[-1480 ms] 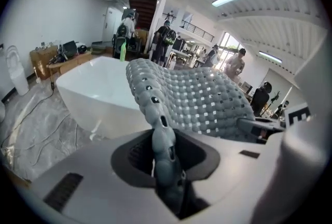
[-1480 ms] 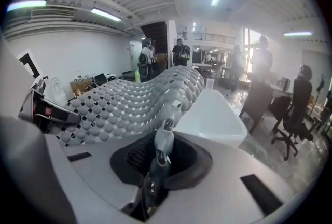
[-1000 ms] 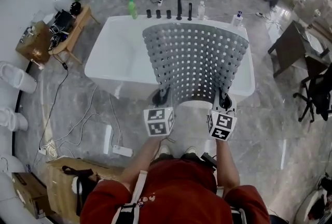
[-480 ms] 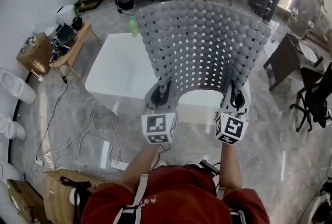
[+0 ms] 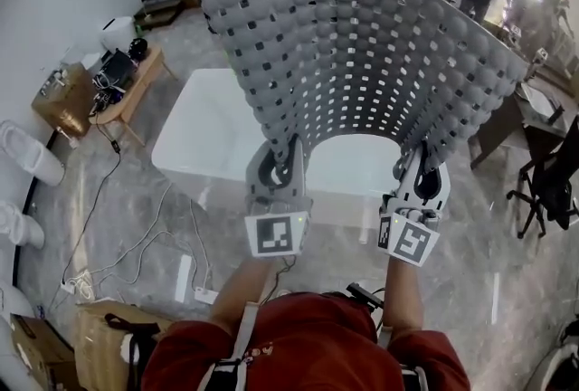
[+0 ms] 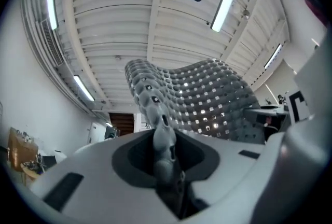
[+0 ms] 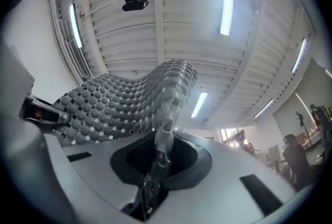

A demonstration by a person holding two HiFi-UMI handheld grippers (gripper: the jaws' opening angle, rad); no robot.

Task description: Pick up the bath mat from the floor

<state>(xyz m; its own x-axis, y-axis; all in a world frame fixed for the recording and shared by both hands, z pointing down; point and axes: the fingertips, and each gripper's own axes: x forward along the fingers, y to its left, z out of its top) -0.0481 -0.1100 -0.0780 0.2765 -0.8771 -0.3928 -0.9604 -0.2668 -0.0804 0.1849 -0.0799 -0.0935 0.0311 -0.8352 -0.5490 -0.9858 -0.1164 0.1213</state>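
- The grey bath mat [image 5: 362, 45] is off the floor [image 5: 118, 199] and up in the air; it spreads wide between both arms, its bobbly, hole-dotted face turned toward the head camera
- The left tongs [image 5: 278, 165] are clamped shut on the mat's near left corner; in the left gripper view the grey rubber edge sits pinched right between the jaws, and the sheet rises away from them toward the ceiling lights [image 6: 224, 2]
- The right tongs [image 5: 422, 170] are closed on the near right corner; the right gripper view shows the same picture, a fold of mat caught between the jaws and the rest curving off to the left
- Both tongs point upward and away from the person; each marker cube [image 5: 275, 233] faces the head camera
- The mat's near edge arches between the two grips; its far edge curls over, well above the white bathtub [image 5: 208, 122], which shows under the arch and to the left
- The person's red shirt [image 5: 308, 344] fills the bottom of the head view
- Off to the left stands a wooden desk [image 5: 118, 81] loaded with gear; a cardboard box [image 5: 99, 326] sits on the floor at lower left, with white cables trailing nearby
- A dark office chair [image 5: 552, 190] stands at the right edge
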